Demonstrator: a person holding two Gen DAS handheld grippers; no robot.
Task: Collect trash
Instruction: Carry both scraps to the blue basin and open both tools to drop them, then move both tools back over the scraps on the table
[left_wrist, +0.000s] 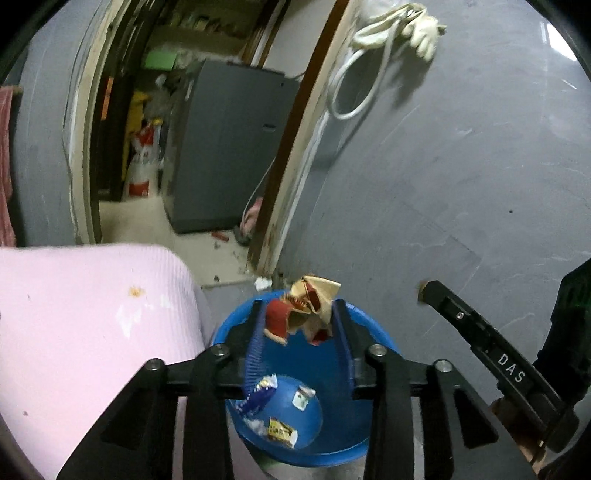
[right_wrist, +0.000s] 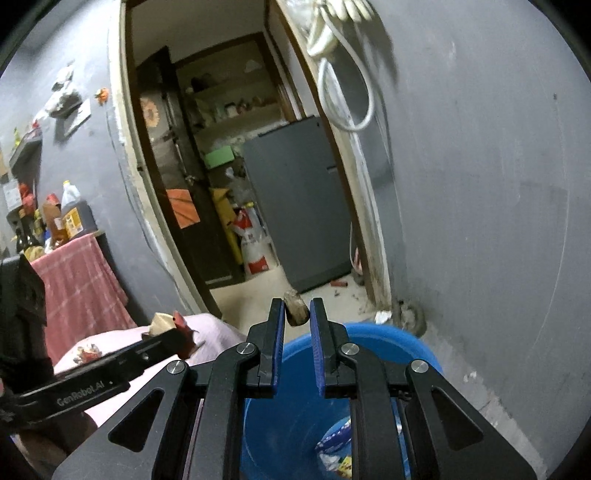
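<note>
Your left gripper (left_wrist: 300, 321) was clamped on a crumpled red-and-cream wrapper (left_wrist: 308, 308) above the blue bucket (left_wrist: 332, 448); your right gripper (right_wrist: 297, 317) pinched a small brown scrap (right_wrist: 296, 313) over the far rim; released there, the scrap could have dropped outside, onto the floor (right_wrist: 258, 291).

Left claw (left_wrist: 300, 317): black two-finger unit with blue pads, jaws partly closed and clamped on material at the fingertips. Right claw (right_wrist: 297, 314): same build, jaws narrowly parted, gripping a small piece at 12 o'clock.
</note>
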